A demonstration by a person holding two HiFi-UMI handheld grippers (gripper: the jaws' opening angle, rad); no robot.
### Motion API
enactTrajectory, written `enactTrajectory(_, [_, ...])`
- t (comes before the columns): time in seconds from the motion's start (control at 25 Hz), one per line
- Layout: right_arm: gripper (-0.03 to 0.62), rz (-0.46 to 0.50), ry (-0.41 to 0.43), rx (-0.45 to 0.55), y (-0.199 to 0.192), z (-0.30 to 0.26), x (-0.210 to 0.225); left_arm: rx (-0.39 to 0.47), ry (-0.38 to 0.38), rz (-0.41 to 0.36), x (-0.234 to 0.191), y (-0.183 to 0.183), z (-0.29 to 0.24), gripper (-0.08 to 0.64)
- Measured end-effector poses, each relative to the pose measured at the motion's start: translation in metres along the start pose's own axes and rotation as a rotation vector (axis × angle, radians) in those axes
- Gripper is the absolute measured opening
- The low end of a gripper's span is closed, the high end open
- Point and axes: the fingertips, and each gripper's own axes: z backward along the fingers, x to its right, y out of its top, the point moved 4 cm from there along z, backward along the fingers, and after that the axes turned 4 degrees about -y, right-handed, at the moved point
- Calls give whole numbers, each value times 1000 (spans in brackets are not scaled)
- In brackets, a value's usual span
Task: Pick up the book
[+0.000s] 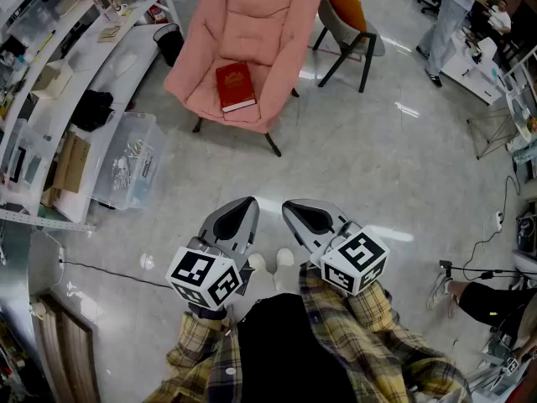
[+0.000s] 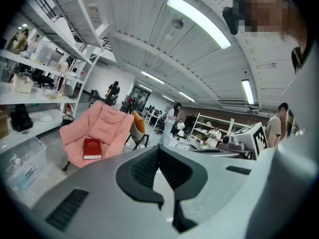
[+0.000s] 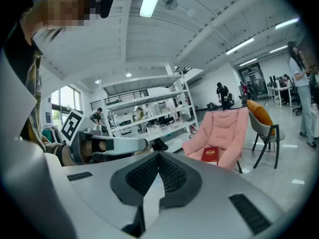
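A red book (image 1: 236, 86) lies flat on the seat of a pink armchair (image 1: 252, 23) some way ahead of me on the floor. Both grippers hang near my body, far short of the chair. The left gripper (image 1: 249, 201) is shut with nothing in it, and so is the right gripper (image 1: 289, 206) beside it. In the left gripper view the book (image 2: 92, 149) appears left of the closed left gripper (image 2: 159, 148). In the right gripper view the book (image 3: 210, 154) sits right of the closed right gripper (image 3: 159, 154).
A grey chair with an orange cushion (image 1: 348, 11) stands right of the armchair. White shelves (image 1: 50, 74), a clear plastic bin (image 1: 126, 162) and a black waste bin (image 1: 170, 42) line the left side. A person (image 1: 453, 15) stands at the far right near desks.
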Motion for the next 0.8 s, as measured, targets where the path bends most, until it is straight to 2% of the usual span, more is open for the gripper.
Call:
enactTrajectory(0.36, [17,-34,13,7,-2,2,15,1,13,-16,0,6,-14,3])
enactTrajectory(0.8, [17,-39,73,2,-8,14,26,37,82,-26,7,8,-20,3])
